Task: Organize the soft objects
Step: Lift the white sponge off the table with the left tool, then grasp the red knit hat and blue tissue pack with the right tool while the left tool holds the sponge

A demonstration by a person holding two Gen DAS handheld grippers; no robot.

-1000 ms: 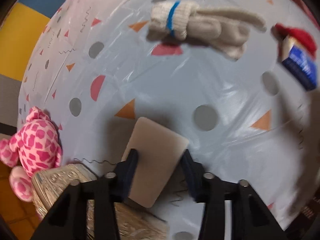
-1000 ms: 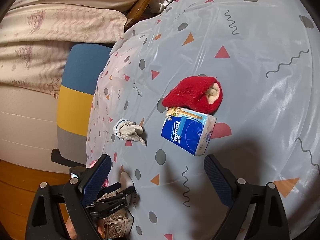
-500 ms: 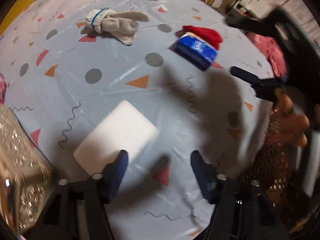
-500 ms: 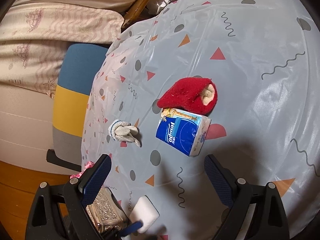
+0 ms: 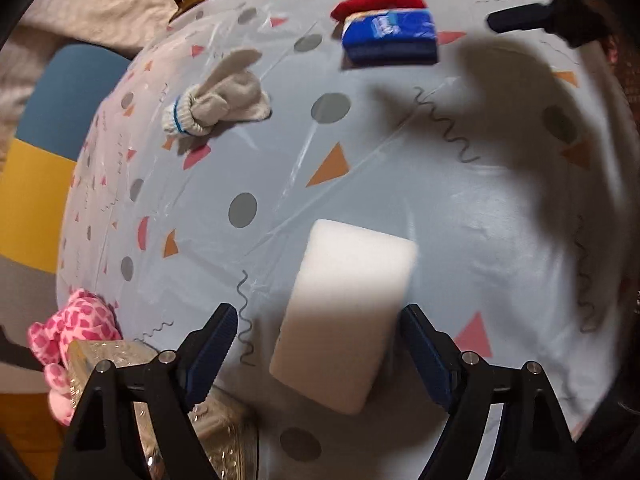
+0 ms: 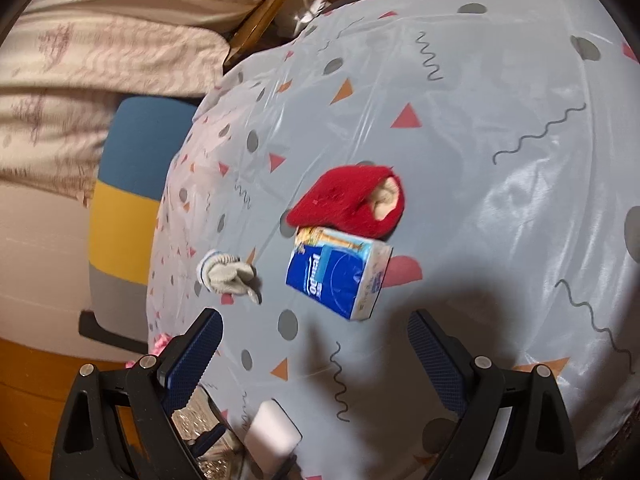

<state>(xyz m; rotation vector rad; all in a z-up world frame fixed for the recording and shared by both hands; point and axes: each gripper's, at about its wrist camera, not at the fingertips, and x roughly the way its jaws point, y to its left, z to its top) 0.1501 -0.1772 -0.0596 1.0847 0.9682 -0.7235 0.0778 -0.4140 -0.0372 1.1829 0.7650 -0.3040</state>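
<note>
Left hand-held gripper (image 5: 316, 340): jaws spread wide, gripping nothing, low over the worktop (image 5: 480, 216) with the white sponge block (image 5: 344, 312) lying flat between and just ahead of the blue finger pads (image 5: 212, 344); the right-side pad sits near the block's long edge, contact cannot be told. Sponge block: plain white, rectangular, rounded corners, matte, unmarked; judged very light and springy, likely to dent under a squeeze, so best taken across the short width at mid-length with modest pressure. Right hand-held gripper (image 6: 316, 352): jaws likewise wide apart and empty, held above the worktop, well short of the tissue pack (image 6: 336, 276). Tissue pack: blue and white printed wrapper, box-shaped, lying tilted; judged light, compressible, the film probably slippery, best pinched across the narrow sides. Red sock (image 6: 348, 200): fuzzy, rolled around a pale inner piece, touching the far side of the tissue pack; limp, grips anywhere on the bulk. Grey glove bundle (image 5: 220, 104): knit, blue-striped cuff, fingers splayed, lying apart to the left; soft, best taken at the thick cuff. Pink spotted plush toy (image 5: 76, 332): at the worktop's near left edge, beside a shiny embossed box (image 5: 224, 440).
</note>
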